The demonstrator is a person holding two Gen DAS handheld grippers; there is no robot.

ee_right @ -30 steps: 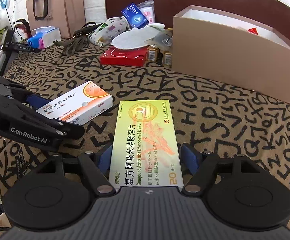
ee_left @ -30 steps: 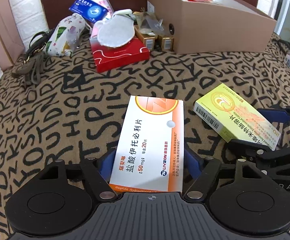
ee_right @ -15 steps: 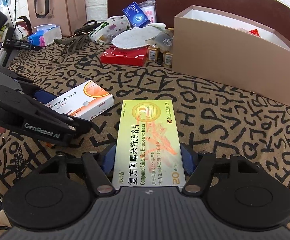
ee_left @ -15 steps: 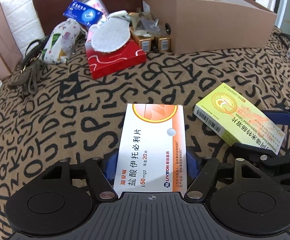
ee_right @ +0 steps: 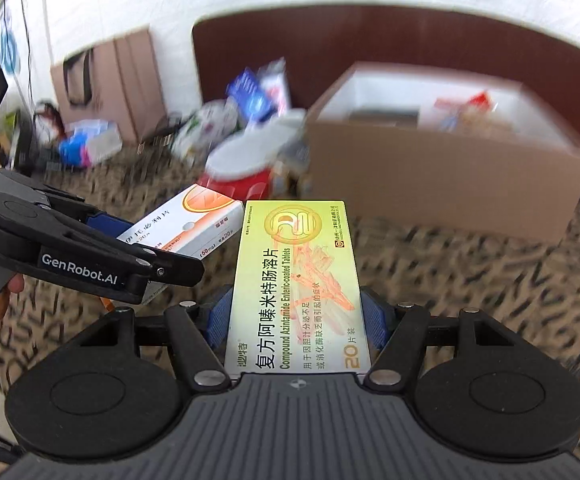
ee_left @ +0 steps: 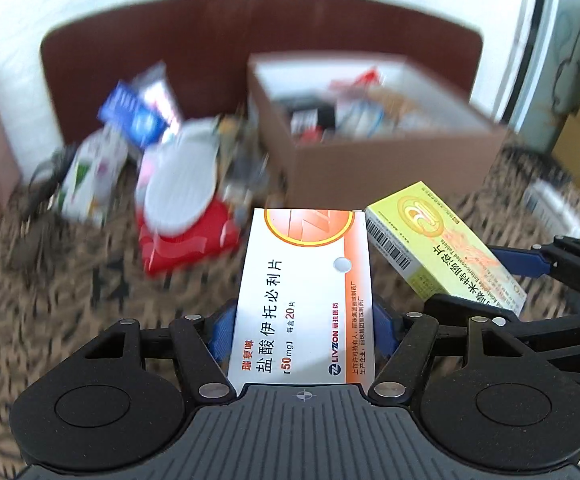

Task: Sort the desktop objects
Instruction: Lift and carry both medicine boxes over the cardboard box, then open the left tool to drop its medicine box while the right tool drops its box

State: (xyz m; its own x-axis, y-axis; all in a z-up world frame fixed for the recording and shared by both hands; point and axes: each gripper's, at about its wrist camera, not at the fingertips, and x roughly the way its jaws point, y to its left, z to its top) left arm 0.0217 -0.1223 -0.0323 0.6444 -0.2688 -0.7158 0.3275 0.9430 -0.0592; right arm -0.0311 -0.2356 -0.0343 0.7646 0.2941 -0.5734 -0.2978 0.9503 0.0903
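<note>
The white-and-orange medicine box (ee_left: 304, 300) is sitting clamped between the blue fingers (ee_left: 221, 334) of your left gripper (ee_left: 302, 330), and you are carrying it clear of the patterned tabletop (ee_left: 69, 320). Your right gripper (ee_right: 296, 320) is doing the same with the yellow-green tablet box (ee_right: 296, 280): its fingers (ee_right: 374, 326) are pressing on both long sides, so each gripper is closed on its own carton. The two cartons are hanging side by side, nearly touching at their far corners, over the near middle of the tabletop.

You are judging this as the transport step: both picks look done, and the open cardboard box (ee_right: 450, 184) at the far right of the tabletop, already holding assorted items, looks like the destination. The blurred background suits hands in motion.

For the next move you are needing to bring each carton over the cardboard box's near wall, high enough to clear the rim, and keep the grippers from bumping each other since they are travelling close together. Take them in one at a time if the opening feels tight. The red packet (ee_left: 185, 240) and the white pad (ee_left: 179, 196) lying on it, toward the far left, are waiting untouched among the other clutter.
</note>
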